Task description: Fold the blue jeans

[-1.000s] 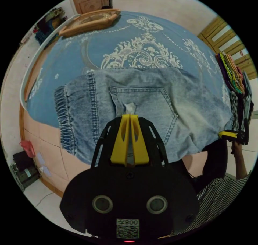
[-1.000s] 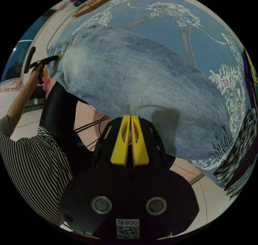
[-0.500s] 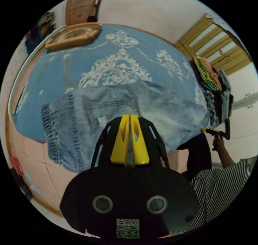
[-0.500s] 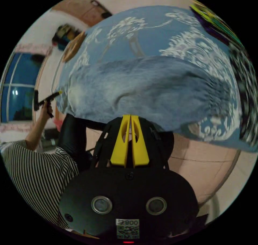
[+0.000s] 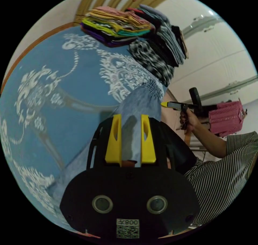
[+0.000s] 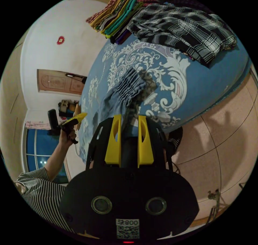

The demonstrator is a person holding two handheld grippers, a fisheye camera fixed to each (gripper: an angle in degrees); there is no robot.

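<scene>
In the left gripper view the bed [image 5: 53,126], under a blue cover with white scrollwork, lay to the left; the jeans [image 5: 142,102] ran along its near edge, their elastic cuff at the far end; the left gripper [image 5: 130,118] hung over them with its yellow fingers [image 5: 115,140] spread apart, denim seen between them but gripped by neither; a stack [image 5: 118,24] of folded clothes sat at the far end of the bed; to the right a hand held the right gripper [image 5: 172,104] just beside the cuff. In the right gripper view a hand at the left held the left gripper [image 6: 76,118]; the right gripper [image 6: 128,119] had its fingers [image 6: 145,142] parted, holding nothing, the cuff of the jeans [image 6: 126,88] lying flat on the bed [image 6: 215,75] just beyond; a plaid shirt [image 6: 185,27] lay farther off beside the stack [image 6: 115,13].
</scene>
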